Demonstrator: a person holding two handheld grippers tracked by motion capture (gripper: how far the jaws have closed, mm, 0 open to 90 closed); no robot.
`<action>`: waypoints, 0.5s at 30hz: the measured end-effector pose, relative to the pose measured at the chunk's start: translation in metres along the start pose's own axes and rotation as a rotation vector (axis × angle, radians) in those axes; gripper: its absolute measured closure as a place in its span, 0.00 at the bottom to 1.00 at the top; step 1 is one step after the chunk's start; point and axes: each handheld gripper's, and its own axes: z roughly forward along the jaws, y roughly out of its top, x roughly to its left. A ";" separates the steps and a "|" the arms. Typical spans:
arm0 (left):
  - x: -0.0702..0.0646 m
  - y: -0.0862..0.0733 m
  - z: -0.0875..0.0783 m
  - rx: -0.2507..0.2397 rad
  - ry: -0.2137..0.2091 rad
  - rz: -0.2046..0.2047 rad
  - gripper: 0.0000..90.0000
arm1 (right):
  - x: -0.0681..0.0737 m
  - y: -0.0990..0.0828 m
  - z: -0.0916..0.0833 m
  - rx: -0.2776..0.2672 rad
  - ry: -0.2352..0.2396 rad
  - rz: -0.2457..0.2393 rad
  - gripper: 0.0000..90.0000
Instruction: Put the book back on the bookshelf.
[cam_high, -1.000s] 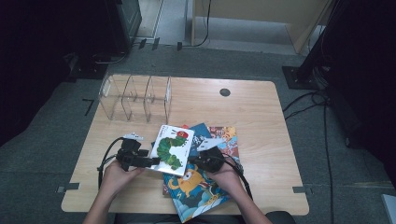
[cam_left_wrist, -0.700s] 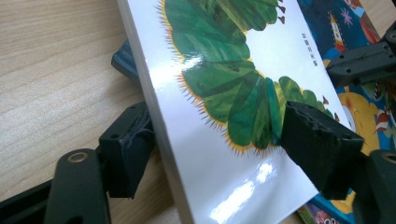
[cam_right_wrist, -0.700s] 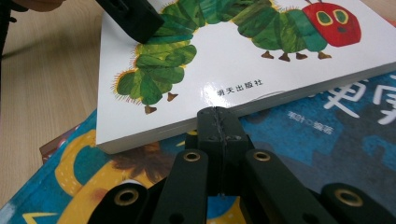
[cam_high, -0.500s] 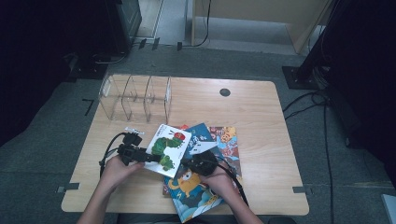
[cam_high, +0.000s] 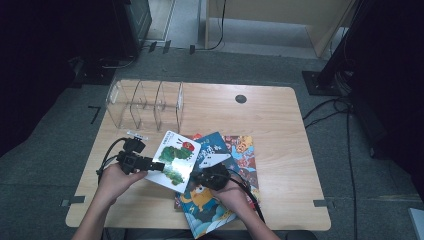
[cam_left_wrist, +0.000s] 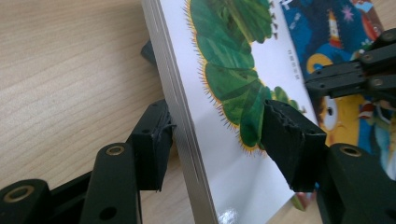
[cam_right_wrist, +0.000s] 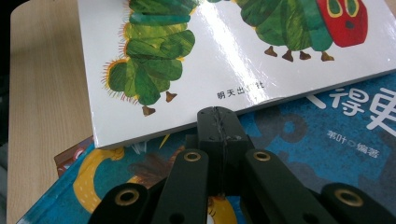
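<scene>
A white picture book with a green caterpillar (cam_high: 177, 157) (cam_left_wrist: 224, 70) (cam_right_wrist: 224, 56) lies tilted on a stack of books, its left edge raised off the table. My left gripper (cam_high: 160, 167) (cam_left_wrist: 217, 135) straddles that edge. One pad touches the underside and the other hovers over the cover. Its jaws have just been closing and are still open, with the book between them. My right gripper (cam_high: 194, 177) (cam_right_wrist: 218, 116) is shut on nothing, its tip against the white book's near edge, resting on a blue book (cam_high: 216, 150) (cam_right_wrist: 327, 126).
Under the blue book lie a blue cover with a yellow figure (cam_high: 205, 205) and a reddish book (cam_high: 245, 150). A clear acrylic divider rack (cam_high: 145, 102) stands at the back left of the wooden table (cam_high: 280, 130). A round grommet (cam_high: 241, 98) sits behind.
My left hand has risen and its jaws have narrowed around the white book's left edge, which now sits higher. The right gripper has stayed put, shut.
</scene>
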 end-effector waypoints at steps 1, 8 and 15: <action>-0.004 0.002 -0.004 -0.007 0.004 0.003 0.50 | 0.000 0.000 0.000 -0.003 0.001 -0.001 1.00; -0.037 0.014 0.001 0.044 -0.117 0.049 0.69 | 0.001 0.001 0.003 -0.008 0.012 -0.021 0.98; -0.040 0.031 -0.004 0.083 -0.074 0.054 0.79 | 0.002 0.002 0.004 -0.008 0.015 -0.038 0.92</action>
